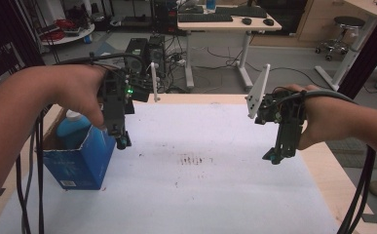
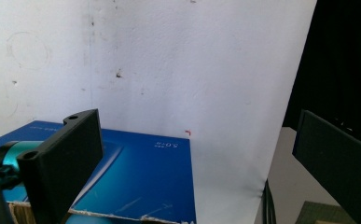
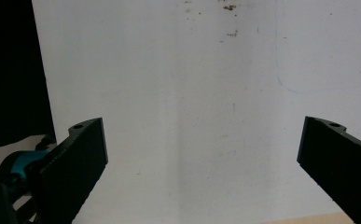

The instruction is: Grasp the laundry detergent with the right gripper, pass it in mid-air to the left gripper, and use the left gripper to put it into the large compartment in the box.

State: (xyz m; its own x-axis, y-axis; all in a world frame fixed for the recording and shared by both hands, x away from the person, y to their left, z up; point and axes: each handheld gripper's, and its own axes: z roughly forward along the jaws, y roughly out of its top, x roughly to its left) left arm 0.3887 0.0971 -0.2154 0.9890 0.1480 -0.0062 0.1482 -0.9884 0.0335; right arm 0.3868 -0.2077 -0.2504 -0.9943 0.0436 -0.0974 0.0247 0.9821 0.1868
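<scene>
An open blue carton (image 1: pixel 81 163) stands at the left of the white sheet (image 1: pixel 200 195), with a blue bottle (image 1: pixel 74 127) upright inside it. My left gripper (image 1: pixel 122 141) points down just above the carton's right rim. In the left gripper view its jaws stand wide apart (image 2: pixel 197 140) with nothing between them, and the carton's blue side (image 2: pixel 141 182) lies below. My right gripper (image 1: pixel 273 157) hangs over the right part of the sheet, away from the carton. The right gripper view has the right gripper (image 3: pixel 201 140) open over bare, stained white sheet.
The sheet covers a wooden table (image 1: pixel 332 170) whose bare edge shows at right and far side. Black cables (image 1: pixel 30 185) trail down at both near corners. Beyond the table stand computer towers (image 1: pixel 144 53), a desk with keyboards (image 1: pixel 225 22) and a stool (image 1: pixel 347 29).
</scene>
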